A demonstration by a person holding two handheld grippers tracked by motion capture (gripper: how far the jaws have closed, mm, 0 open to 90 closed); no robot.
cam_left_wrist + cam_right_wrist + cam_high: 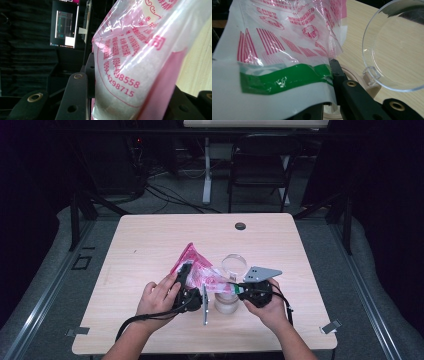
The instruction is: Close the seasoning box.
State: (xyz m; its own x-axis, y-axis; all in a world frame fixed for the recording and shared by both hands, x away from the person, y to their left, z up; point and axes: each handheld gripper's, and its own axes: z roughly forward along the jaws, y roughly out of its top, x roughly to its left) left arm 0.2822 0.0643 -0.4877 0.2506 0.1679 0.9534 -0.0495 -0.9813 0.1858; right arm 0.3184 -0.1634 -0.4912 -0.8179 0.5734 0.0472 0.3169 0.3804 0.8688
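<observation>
While the high view sets both claws mid-tabletop point(150, 235), the left claw point(187, 287) is clamped on a pink-printed bag point(197, 270) of white grains, and the right claw point(239, 290) pinches its green-striped edge point(287, 76) over a jar point(226, 302) with its clear lid point(234, 265) swung up. Close up, phone digits point(125, 83) show in the left gripper view. Bare wood lies all around; the near edge is close.

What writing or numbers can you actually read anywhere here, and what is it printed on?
"98558" and below it "4298715", in pink on the plastic bag, with a "0" at the start of each line.
Chinese characters on the bag: too blurred or distorted to read.
Red stripes and an emblem on the bag in the right gripper view: no legible text.
Monitor in the background: too small to read.
</observation>
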